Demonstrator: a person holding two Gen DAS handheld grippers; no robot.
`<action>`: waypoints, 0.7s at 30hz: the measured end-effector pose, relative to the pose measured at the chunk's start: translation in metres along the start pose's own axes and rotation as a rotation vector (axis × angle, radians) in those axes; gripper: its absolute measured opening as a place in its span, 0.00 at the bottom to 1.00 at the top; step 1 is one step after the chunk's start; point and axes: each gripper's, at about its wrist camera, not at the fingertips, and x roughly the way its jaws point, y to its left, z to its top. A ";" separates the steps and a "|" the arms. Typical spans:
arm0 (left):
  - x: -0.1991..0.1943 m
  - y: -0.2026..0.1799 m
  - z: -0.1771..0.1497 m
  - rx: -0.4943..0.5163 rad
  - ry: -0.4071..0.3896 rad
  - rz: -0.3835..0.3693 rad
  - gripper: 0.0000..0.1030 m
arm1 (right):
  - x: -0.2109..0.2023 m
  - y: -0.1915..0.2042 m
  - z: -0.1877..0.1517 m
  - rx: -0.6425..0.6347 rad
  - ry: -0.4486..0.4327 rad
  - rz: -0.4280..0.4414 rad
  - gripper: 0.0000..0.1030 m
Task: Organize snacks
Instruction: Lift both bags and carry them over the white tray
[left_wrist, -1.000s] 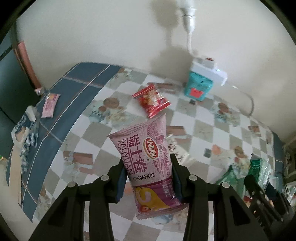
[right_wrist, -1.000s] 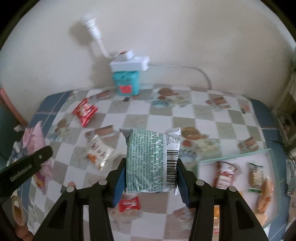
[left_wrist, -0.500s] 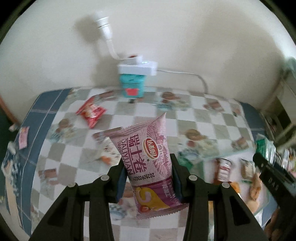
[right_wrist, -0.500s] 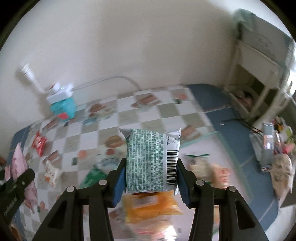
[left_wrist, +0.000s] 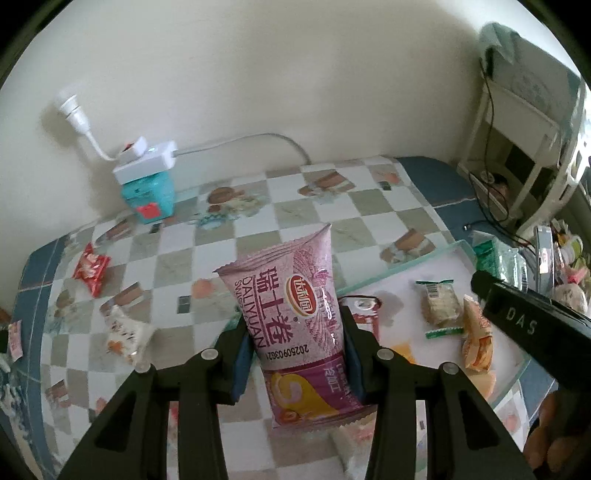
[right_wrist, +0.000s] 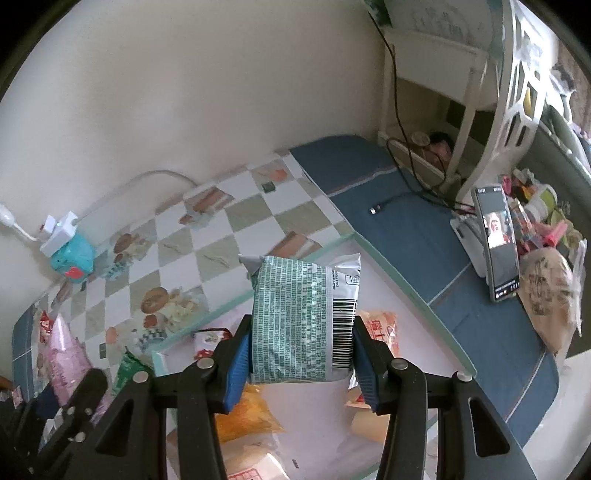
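Tray (right_wrist: 399, 280) partly behind green packet (right_wrist: 303, 317)

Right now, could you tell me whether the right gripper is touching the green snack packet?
Touching: the right wrist view shows the right gripper with both blue pads pressed against the sides of the green snack packet, holding it clamped above the tray.

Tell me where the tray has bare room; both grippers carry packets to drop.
Bare white tray lies beyond the green packet, toward the far rim. Near side is crowded: orange packets beneath the right gripper.
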 end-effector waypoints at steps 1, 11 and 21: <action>0.004 -0.006 -0.001 0.011 -0.002 -0.007 0.43 | 0.004 -0.001 -0.001 0.002 0.012 0.002 0.51; 0.033 -0.040 -0.007 0.064 -0.023 -0.050 0.43 | 0.022 -0.016 -0.004 0.046 0.066 -0.003 0.51; 0.050 -0.063 -0.016 0.107 -0.010 -0.061 0.44 | 0.027 -0.022 -0.003 0.063 0.074 0.000 0.51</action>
